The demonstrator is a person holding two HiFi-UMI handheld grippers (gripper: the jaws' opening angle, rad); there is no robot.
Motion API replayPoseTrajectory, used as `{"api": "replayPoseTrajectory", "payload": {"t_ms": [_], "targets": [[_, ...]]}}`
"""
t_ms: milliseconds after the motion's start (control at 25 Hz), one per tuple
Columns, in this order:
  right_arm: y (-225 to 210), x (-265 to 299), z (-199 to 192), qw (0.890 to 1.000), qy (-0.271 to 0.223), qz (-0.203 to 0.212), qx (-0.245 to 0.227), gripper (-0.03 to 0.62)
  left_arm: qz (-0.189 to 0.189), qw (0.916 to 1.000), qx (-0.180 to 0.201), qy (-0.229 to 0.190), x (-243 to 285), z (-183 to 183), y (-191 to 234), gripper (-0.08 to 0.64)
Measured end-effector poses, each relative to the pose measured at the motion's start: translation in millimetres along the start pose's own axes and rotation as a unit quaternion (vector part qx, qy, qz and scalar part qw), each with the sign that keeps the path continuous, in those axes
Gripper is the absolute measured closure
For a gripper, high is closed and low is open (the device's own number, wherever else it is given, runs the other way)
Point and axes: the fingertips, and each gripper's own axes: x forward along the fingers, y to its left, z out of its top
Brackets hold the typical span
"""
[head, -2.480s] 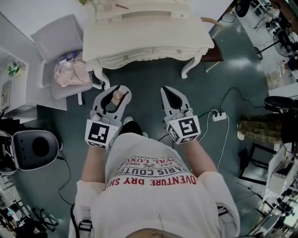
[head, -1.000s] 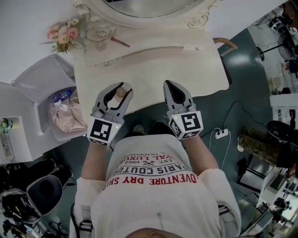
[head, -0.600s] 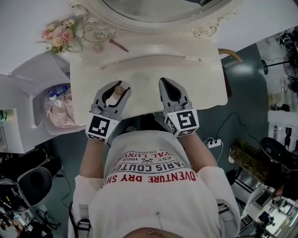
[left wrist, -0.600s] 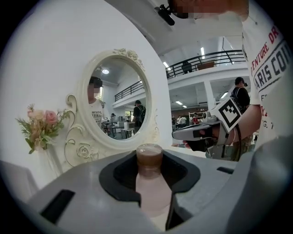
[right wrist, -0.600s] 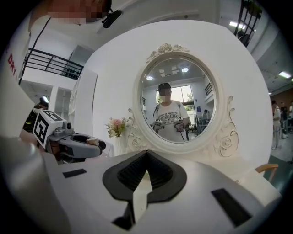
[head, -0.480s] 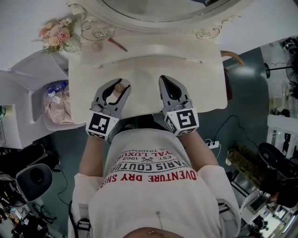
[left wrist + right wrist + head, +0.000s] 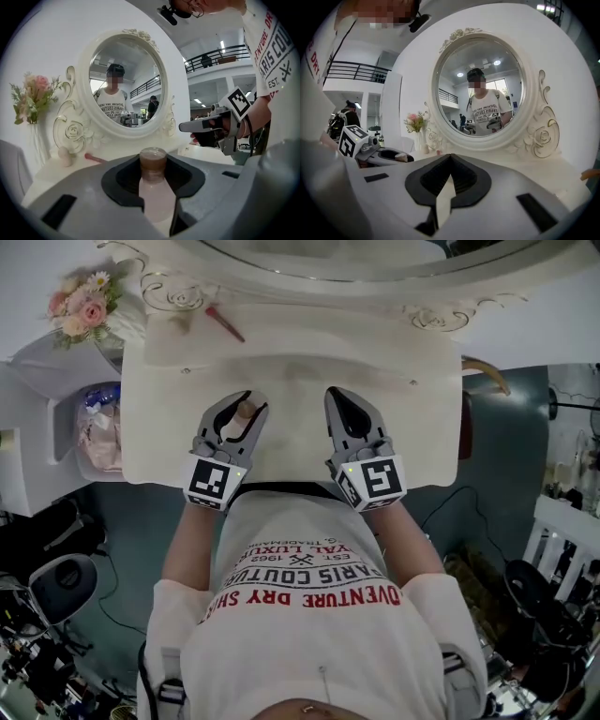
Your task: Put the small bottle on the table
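"Small bottle [image 7: 153, 190], where is it sitting?"
"Upright between the left gripper's [image 7: 246, 401] jaws. They are clamping its pale body over the dressing table [image 7: 291, 362], brown cap poking out."
"Right gripper [image 7: 339, 396]?"
"Pinched together, carrying nothing."
"Any writing?"
"The person's T-shirt [image 7: 309, 601] is showing 'VENTURE DRY'."

Small pale-pink plastic bottle [image 7: 153, 192], brown cap on top, stands upright, clamped at its neck and shoulders in the left gripper [image 7: 249, 401]. It sits over the front half of the cream-white carved dressing table [image 7: 300, 371], left of centre.
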Motion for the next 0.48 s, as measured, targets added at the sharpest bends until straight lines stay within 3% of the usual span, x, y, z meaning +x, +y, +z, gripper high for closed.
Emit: {"api": "replayPoseTrajectory", "payload": {"t_ms": [480], "targets": [[-37, 27, -44, 0.999, 0.043, 0.008, 0.004, 0.594, -0.018, 0.9989, -0.012, 0.041, 62, -60, -4, 0.422]]}}
